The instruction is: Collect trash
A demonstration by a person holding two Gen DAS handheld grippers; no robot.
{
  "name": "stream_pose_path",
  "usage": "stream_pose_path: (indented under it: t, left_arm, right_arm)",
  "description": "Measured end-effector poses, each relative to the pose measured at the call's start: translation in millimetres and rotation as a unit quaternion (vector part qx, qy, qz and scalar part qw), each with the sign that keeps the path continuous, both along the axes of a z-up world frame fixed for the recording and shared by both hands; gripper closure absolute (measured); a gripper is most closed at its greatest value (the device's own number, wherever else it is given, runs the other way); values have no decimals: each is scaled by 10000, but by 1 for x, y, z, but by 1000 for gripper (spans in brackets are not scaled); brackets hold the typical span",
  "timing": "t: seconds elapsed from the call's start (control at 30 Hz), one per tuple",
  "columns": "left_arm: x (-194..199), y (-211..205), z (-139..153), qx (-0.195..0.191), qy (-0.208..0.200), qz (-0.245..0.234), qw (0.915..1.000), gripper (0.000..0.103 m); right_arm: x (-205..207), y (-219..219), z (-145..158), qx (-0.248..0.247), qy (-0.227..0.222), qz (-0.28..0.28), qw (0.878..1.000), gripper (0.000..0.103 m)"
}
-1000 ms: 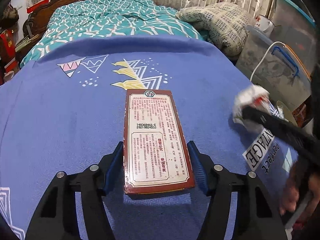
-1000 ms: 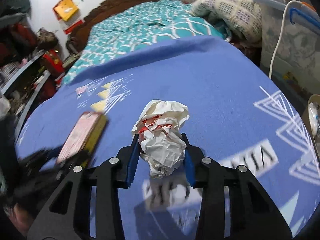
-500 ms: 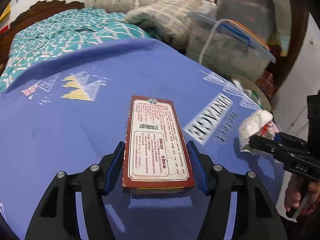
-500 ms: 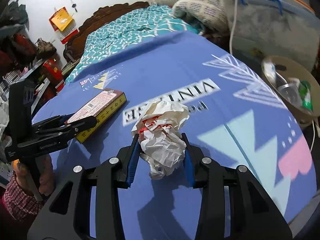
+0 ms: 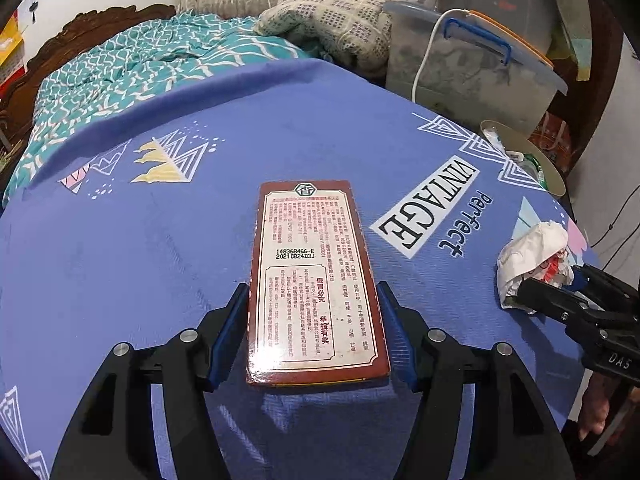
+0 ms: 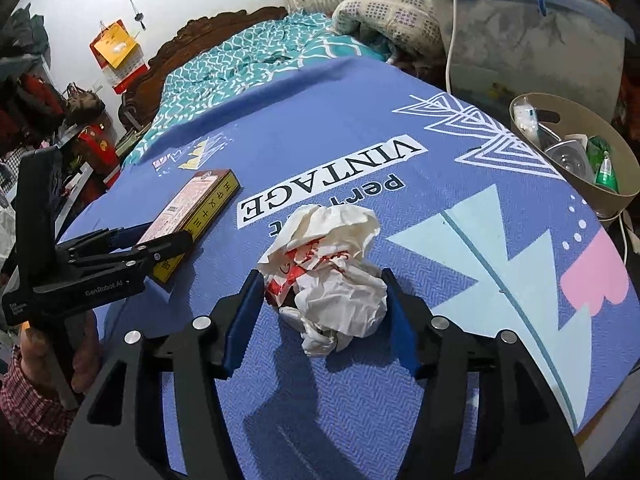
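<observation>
Holding bottles, the bin (image 6: 612, 200); left tongs (image 5: 312, 332) clamp box (image 5: 314, 280), right tongs (image 6: 324, 320) just loosened around wrapper (image 6: 332, 272).

The left gripper (image 5: 312, 332) clamps a flat red-bordered cardboard box (image 5: 314, 280) with printed Chinese text, its blue pads against both long sides, above a blue printed cloth (image 5: 280, 128) lettered "VINTAGE perfect". At the right edge the right gripper (image 5: 548, 280) has just been opening, a crumpled white-and-red paper wad (image 5: 528, 252) at its tips. Beyond the cloth's edge stands a beige round bin (image 5: 556, 180) beside a lidded translucent plastic tub (image 5: 472, 72)
</observation>
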State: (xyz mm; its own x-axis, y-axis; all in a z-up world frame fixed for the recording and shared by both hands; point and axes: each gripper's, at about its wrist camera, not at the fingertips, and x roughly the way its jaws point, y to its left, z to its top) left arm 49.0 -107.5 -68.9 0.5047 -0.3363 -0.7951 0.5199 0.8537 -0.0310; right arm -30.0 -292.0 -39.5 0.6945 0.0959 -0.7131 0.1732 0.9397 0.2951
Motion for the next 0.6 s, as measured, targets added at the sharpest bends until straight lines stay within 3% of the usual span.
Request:
stream_pose_path:
  t: [0.6]
  left_arm:
    - [-2,-4,-2,122,-18,-2,9999,44]
  right_arm:
    - [-10,-4,-2,-64,-90,-23,9999,36]
